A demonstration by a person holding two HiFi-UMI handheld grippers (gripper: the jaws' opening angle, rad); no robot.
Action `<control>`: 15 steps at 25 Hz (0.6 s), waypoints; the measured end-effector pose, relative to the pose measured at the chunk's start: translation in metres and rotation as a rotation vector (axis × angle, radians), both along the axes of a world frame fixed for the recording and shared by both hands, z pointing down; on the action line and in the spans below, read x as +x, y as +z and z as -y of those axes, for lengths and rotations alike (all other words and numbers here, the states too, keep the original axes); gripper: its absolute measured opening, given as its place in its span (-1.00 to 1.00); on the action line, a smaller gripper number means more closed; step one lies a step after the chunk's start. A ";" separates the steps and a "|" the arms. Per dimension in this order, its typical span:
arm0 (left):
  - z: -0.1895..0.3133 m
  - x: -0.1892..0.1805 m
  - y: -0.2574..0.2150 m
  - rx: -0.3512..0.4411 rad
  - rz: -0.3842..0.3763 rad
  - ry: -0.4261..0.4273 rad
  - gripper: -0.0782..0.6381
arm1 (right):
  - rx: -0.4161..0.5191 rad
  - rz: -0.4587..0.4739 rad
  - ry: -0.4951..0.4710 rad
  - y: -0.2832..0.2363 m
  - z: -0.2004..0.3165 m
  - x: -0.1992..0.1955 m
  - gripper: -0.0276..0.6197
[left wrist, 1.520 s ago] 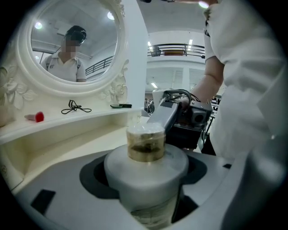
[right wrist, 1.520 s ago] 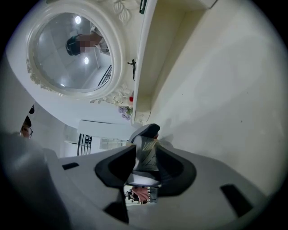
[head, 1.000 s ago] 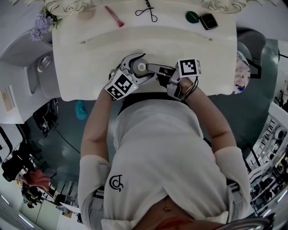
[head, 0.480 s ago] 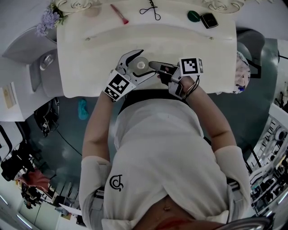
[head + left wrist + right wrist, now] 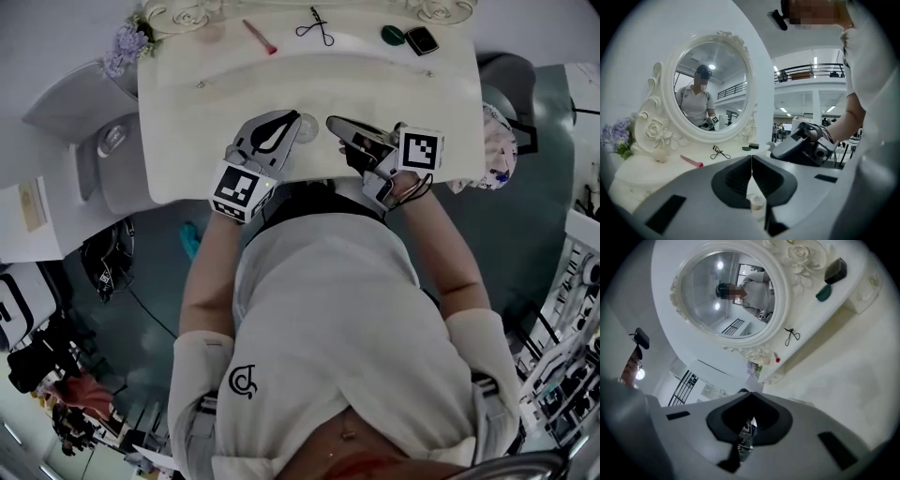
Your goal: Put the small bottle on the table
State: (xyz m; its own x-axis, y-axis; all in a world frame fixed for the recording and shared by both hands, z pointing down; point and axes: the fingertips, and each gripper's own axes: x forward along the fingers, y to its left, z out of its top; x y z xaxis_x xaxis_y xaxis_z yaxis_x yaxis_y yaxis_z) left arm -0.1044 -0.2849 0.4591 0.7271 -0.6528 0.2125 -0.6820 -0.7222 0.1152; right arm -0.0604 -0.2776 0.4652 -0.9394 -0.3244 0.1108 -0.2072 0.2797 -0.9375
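**Small bottle**: stood upright on the white dressing table, near its front edge, free of both tools. Placement judged complete; only withdrawal of the hands left.

**Left gripper**: jaws had just been closing and met tip to tip with nothing between them, the bottle showing beneath.

**Right gripper**: jaws likewise had just been closing and were pressed together, with no object made out in them.

**Pose:** both were held above the tabletop, roughly level, aimed toward the mirror, tips angled toward each other.
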 end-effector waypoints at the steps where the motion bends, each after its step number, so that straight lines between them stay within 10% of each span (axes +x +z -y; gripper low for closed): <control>1: -0.002 -0.004 -0.006 0.012 0.012 -0.010 -0.74 | 0.031 -0.019 0.008 -0.006 -0.003 0.000 -0.90; 15: -0.016 -0.035 -0.120 0.199 0.046 -0.072 -0.75 | 0.784 -0.366 0.179 -0.123 -0.004 0.003 -0.90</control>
